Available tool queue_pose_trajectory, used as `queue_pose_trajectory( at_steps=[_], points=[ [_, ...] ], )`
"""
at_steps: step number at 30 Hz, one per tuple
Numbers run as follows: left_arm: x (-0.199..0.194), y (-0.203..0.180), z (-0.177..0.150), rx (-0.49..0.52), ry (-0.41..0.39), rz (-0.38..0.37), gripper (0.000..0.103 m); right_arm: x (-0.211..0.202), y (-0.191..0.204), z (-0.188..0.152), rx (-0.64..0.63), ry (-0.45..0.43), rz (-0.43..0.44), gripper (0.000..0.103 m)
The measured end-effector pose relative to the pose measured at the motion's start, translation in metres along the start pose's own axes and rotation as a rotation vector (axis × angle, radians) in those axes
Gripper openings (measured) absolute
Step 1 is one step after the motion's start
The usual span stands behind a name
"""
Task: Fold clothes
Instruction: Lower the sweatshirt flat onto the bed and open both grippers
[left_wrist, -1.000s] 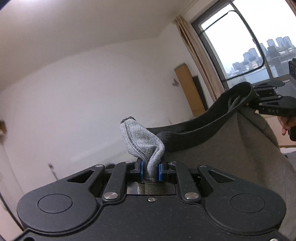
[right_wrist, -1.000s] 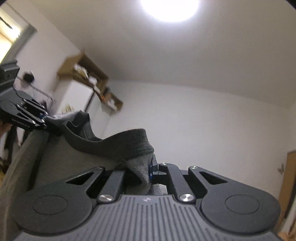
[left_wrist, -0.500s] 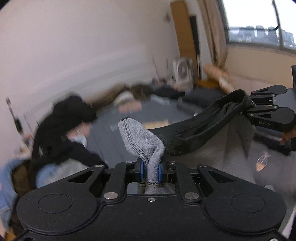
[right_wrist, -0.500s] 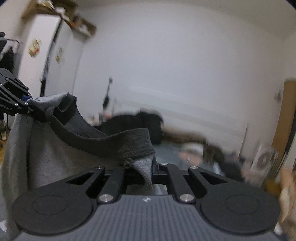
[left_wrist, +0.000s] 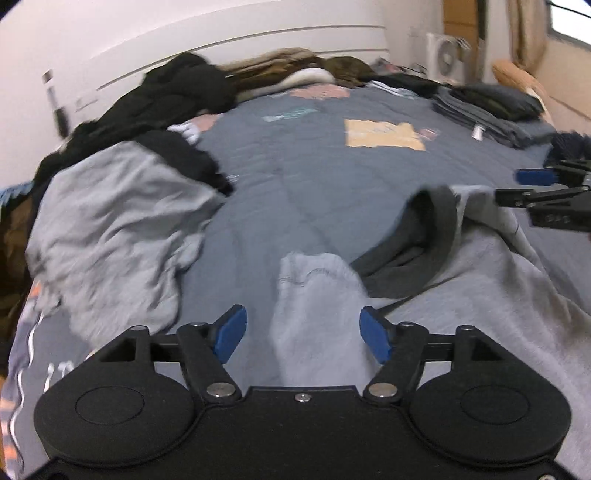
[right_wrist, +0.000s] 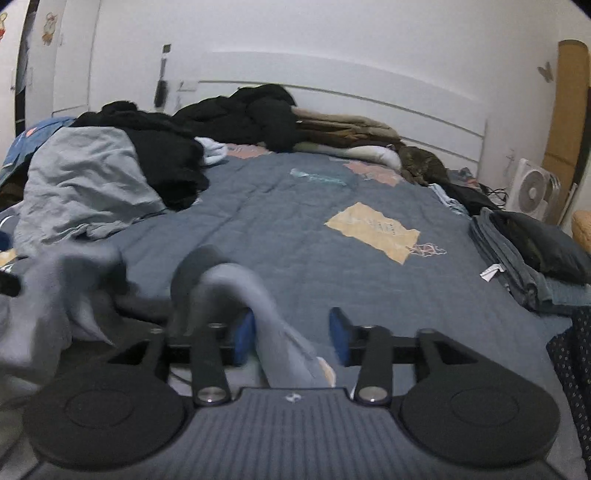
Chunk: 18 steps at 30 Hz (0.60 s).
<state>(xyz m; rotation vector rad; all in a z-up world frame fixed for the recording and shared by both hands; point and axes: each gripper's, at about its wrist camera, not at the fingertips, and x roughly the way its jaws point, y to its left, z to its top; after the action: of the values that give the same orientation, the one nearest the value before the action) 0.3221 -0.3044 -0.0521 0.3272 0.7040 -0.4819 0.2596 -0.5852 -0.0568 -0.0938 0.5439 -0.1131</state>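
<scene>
The grey sweatshirt (left_wrist: 461, 280) lies on the bed (left_wrist: 314, 177). The left hand-held gripper (left_wrist: 299, 328) is released, fabric loose between its fingers. The right hand-held gripper (right_wrist: 291, 336) is released too

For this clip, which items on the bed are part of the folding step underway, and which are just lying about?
In use:
- light grey sweatshirt with dark grey collar
- left gripper, open
- right gripper, open

Lying about:
- crumpled pale grey garment
- black clothes heap
- folded dark stack
- white box fan
</scene>
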Motion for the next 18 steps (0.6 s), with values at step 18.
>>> queue_pose_trajectory(
  at_steps=[18],
  points=[
    [-0.174,-0.097,-0.178,0.091,0.031,0.002,0.068,-0.174,0.02,-0.087,0.282,0.006,0.235,0.083]
  ],
)
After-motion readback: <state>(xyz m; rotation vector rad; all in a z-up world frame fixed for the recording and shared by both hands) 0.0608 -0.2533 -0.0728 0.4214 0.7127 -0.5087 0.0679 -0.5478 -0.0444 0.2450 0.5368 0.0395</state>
